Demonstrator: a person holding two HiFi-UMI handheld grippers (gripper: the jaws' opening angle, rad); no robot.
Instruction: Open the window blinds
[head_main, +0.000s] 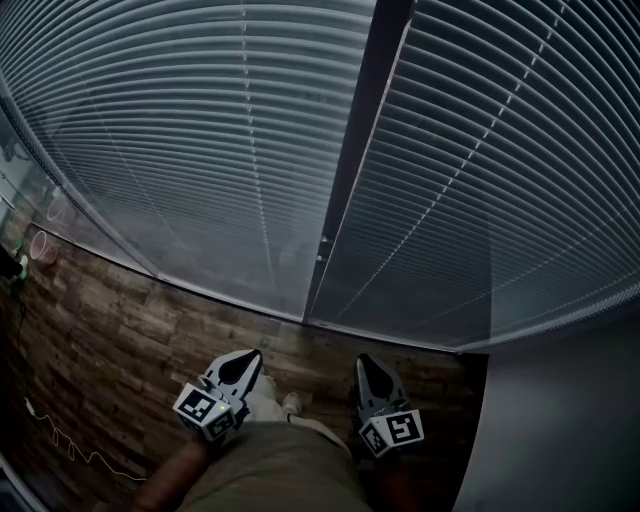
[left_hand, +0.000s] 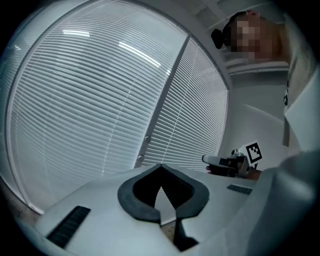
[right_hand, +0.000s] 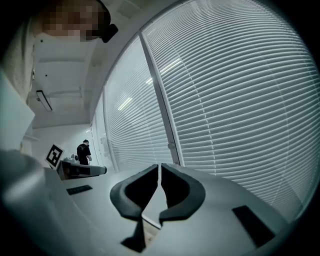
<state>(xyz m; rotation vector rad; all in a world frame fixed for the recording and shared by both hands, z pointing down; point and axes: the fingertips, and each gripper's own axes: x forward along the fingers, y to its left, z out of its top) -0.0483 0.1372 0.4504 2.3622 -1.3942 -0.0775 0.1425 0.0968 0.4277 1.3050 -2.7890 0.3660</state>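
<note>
Two slatted window blinds hang closed in front of me, the left blind (head_main: 190, 150) and the right blind (head_main: 500, 180), with a dark mullion (head_main: 362, 150) between them. My left gripper (head_main: 248, 362) and right gripper (head_main: 366, 364) are held low, side by side, pointing at the foot of the window and well short of it. In the left gripper view the left gripper (left_hand: 160, 167) has its tips together with nothing between them. The right gripper (right_hand: 159, 166) is likewise shut and empty. Small knobs (right_hand: 171, 146) sit on the mullion.
Wooden floor (head_main: 110, 330) runs under the window. A pinkish round object (head_main: 42, 245) and a thin white cable (head_main: 60, 435) lie at the left. A grey wall (head_main: 560, 420) closes the right side. A person in dark clothes (right_hand: 84, 151) stands far off along the window.
</note>
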